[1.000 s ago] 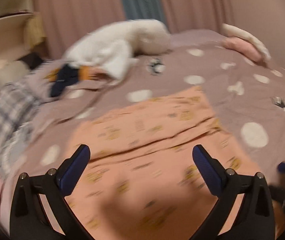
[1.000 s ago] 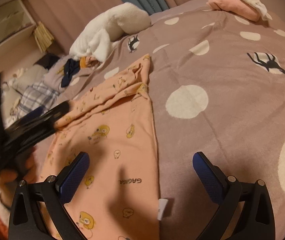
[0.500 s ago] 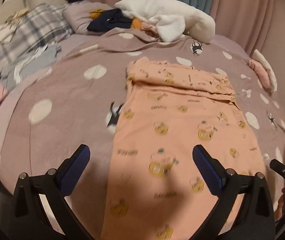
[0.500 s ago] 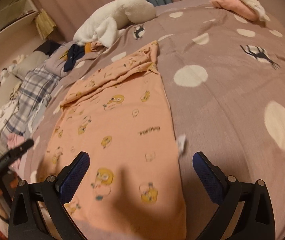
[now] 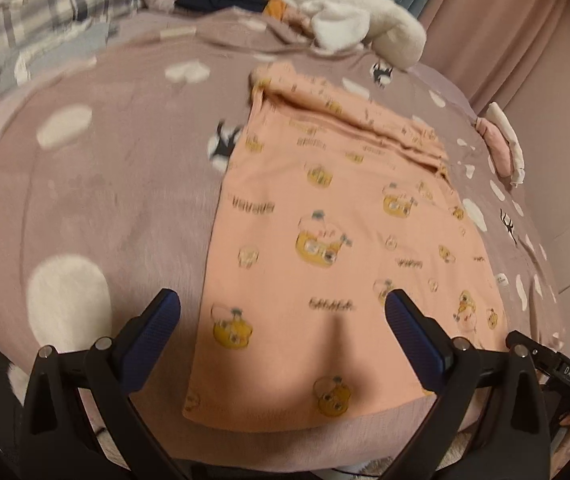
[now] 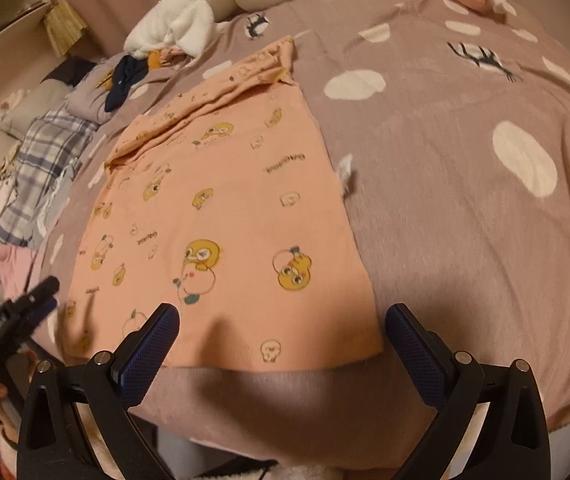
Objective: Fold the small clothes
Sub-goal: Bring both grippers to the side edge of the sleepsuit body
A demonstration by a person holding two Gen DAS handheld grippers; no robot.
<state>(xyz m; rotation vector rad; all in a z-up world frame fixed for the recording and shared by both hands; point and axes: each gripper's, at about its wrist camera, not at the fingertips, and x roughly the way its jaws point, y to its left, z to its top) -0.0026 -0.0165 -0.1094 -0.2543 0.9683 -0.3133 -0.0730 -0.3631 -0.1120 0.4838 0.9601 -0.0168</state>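
Peach cartoon-print garment [image 5: 337, 248] lies flat on mauve white-spotted bedspread [image 6: 465, 216] at near edge, w/ fluffy white blanket [image 5: 349, 20] far behind & grey plaid cloth [image 6: 41, 156] far left.

A home bedroom: spotted bedspread [image 5: 117, 184], pink curtains [image 5: 497, 20], heaped laundry [image 6: 41, 152].

I've got both grippers wide apart, nothing btwn the pads. Left gripper [image 5: 281, 320] hovers over the near left part of the peach garment [image 5: 337, 264]; right gripper [image 6: 281, 334] hovers over its near right corner, w/o touching.
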